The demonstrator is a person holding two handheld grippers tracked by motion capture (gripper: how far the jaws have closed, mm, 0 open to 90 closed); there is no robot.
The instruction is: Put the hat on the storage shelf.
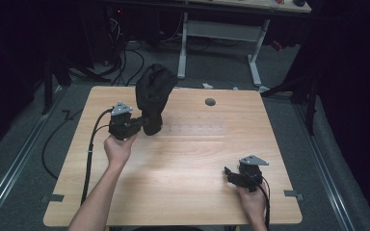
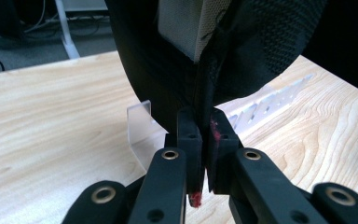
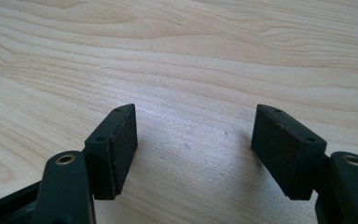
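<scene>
While clamped tight, left hand-held gripper pinches black mesh shoe upright.

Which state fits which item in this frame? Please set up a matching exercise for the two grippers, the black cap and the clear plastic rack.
Things:
1. left gripper
2. right gripper
3. black cap
4. clear plastic rack

States:
A. jaws wide apart over bare wood
B. lying flat on the table, behind the cap
C. jaws clamped on dark fabric
D. held up off the table by its edge

Pairs: 1-C, 2-A, 3-D, 4-B
</scene>
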